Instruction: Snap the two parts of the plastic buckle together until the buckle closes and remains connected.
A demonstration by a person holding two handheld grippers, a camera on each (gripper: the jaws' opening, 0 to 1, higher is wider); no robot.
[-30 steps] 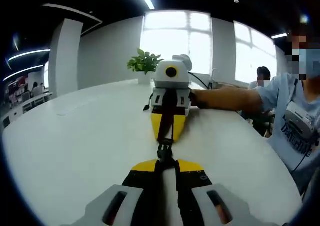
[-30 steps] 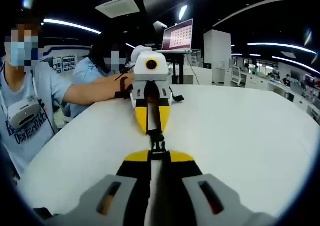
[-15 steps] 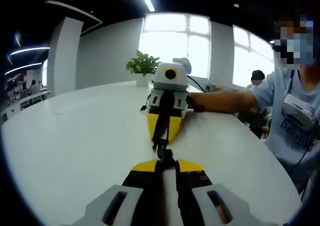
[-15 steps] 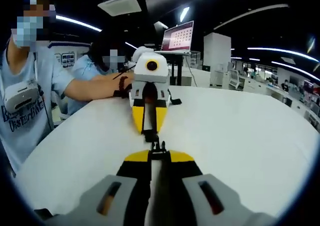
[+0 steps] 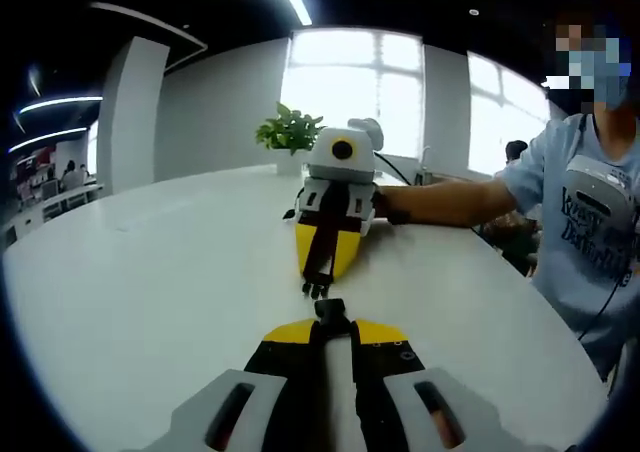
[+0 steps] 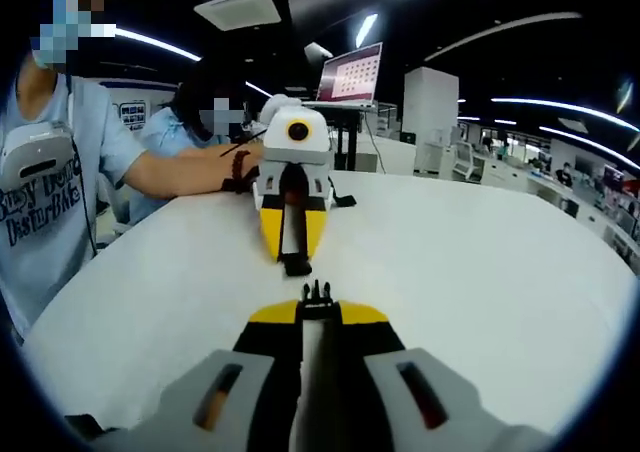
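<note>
Left gripper view: left gripper (image 5: 331,324) is clamping the socket half (image 5: 330,310); right gripper (image 5: 318,277) is gripping the pronged half (image 5: 317,289), apart, over a glossy white table (image 5: 150,272).

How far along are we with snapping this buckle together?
Done: each half is gripped, the socket half in the left tongs, the pronged half in the right tongs. In hand: they face each other, roughly aligned. Left: a gap separates them; push together until latched.

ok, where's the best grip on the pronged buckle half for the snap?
Grip its rear body on the flat faces, coming from behind along its axis, as the right gripper has it. The pronged half juts forward past the jaw tips, leaving the prongs free to flex into the socket half opposite.
</note>
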